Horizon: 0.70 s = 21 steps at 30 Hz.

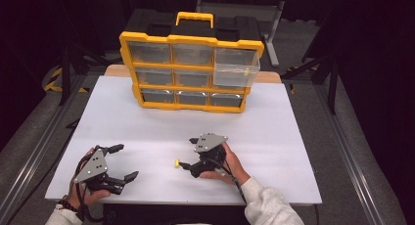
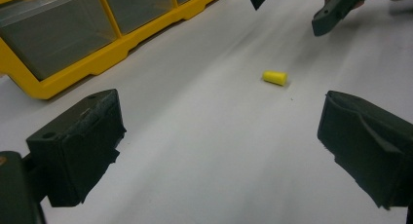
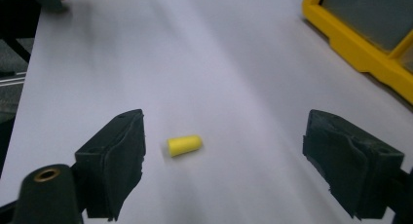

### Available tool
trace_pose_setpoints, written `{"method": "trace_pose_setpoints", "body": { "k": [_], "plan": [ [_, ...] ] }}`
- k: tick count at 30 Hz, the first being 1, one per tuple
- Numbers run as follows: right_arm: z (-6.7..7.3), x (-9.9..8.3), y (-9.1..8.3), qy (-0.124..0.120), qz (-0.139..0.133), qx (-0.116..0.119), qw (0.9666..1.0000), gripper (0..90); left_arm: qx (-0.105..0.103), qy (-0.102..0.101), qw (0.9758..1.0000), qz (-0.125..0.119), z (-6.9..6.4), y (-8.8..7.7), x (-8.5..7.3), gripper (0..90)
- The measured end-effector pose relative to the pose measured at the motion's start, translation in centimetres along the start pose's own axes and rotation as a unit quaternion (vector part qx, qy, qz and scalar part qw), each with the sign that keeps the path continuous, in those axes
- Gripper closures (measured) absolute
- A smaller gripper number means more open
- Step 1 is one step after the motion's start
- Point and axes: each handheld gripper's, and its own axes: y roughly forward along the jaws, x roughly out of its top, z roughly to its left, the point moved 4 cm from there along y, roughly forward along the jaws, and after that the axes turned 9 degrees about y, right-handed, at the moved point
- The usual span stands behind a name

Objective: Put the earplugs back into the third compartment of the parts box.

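Tabletop (image 1: 147, 132) of plain white board carries a yellow plastic organiser case with clear drawers (image 1: 191, 71), standing upright at the far edge. Its top right drawer (image 1: 236, 68) is pulled out toward the person; the other drawers sit flush. A small yellow foam earplug (image 1: 176, 163) lies on its side on the white surface, well in front of the case and nearer the person. The right gripper (image 1: 188, 154), held in the person's right hand (image 1: 230, 164), sits just beside the earplug, on the side away from the left gripper. In the right gripper view its black fingers (image 3: 117, 156) stand wide apart, with the earplug (image 3: 184, 145) lying between them, closer to one. The left gripper (image 1: 125, 161) rests well apart from the earplug, fingers (image 2: 80, 143) also spread wide and holding nothing.
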Motion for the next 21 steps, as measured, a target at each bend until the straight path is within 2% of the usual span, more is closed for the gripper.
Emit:
{"method": "trace_pose_setpoints", "body": {
  "k": [2, 4, 5, 6, 7, 11, 13, 16, 21],
  "plan": [
    [0.2, -0.2, 0.7, -0.001, 0.015, 0.002, 0.9999, 17.6, 0.000, 0.001, 1.0000, 0.000, 0.0, 0.0, 0.0, 4.0],
    [0.3, -0.3, 1.0, -0.001, 0.019, 0.003, 0.9998, 18.1, 0.000, -0.001, 1.0000, -0.001, 0.0, 0.0, 0.0, 4.1],
    [0.4, -0.5, 1.5, -0.001, 0.031, 0.009, 0.9995, 20.3, -0.001, -0.001, 1.0000, -0.001, 0.0, 0.0, 0.0, 4.0],
    [0.4, -0.5, 1.5, -0.001, 0.031, 0.009, 0.9995, 20.3, -0.001, -0.001, 1.0000, -0.001, 0.0, 0.0, 0.0, 4.1],
    [0.5, -0.5, 2.0, -0.002, 0.039, 0.013, 0.9992, 24.4, -0.001, -0.001, 1.0000, 0.000, 0.0, 0.1, 0.0, 4.1],
    [0.7, -0.7, 2.5, -0.006, 0.048, 0.017, 0.9987, 26.1, -0.002, 0.000, 1.0000, 0.000, 0.0, 0.1, 0.0, 4.0],
    [0.8, -0.8, 3.0, -0.011, 0.059, 0.019, 0.9980, 30.2, -0.002, -0.001, 1.0000, 0.002, 0.0, 0.1, -0.1, 4.1],
    [0.8, -0.8, 3.3, -0.010, 0.064, 0.019, 0.9977, 32.9, -0.002, -0.001, 1.0000, 0.002, 0.1, 0.1, -0.1, 4.1],
    [0.6, -1.0, 4.1, -0.005, 0.077, 0.025, 0.9967, 43.2, -0.002, 0.000, 1.0000, 0.003, 0.0, 0.2, -0.1, 4.1]
  ]
}}
